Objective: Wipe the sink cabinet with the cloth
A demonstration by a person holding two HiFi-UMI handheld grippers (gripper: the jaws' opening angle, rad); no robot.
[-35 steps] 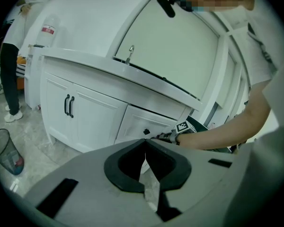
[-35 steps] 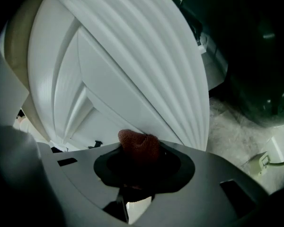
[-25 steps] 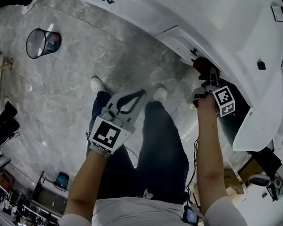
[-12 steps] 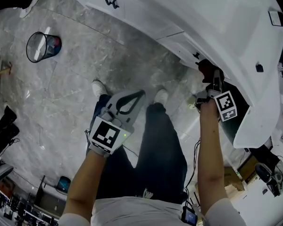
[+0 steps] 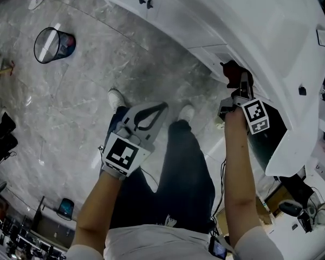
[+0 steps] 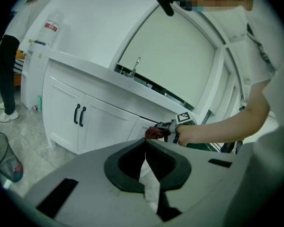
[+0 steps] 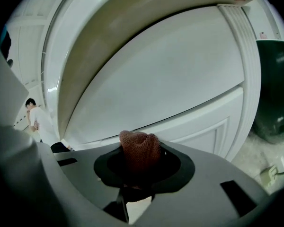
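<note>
A dark red cloth [image 5: 231, 70] is bunched in my right gripper [image 5: 240, 80], which is shut on it and presses it against the white sink cabinet [image 5: 206, 23] at a drawer edge. In the right gripper view the cloth [image 7: 139, 145] sticks up between the jaws of the right gripper [image 7: 141, 161], close to a white panel [image 7: 180, 79]. My left gripper [image 5: 163, 107] hangs over my legs, away from the cabinet, shut with nothing in it. In the left gripper view, past the left gripper [image 6: 144, 143], I see the cabinet doors [image 6: 102, 124] with black handles [image 6: 79, 115].
A wire waste bin [image 5: 52, 45] stands on the grey marble floor at the left. My feet [image 5: 115, 98] are just in front of the cabinet. A dark opening [image 5: 273, 131] shows beside an open white door. A faucet [image 6: 137, 66] rises above the counter. Another person [image 6: 7, 74] stands far left.
My right gripper has shifted a little up along the cabinet front with the cloth in it. The left gripper has stayed in place, and the head view has tilted slightly.
</note>
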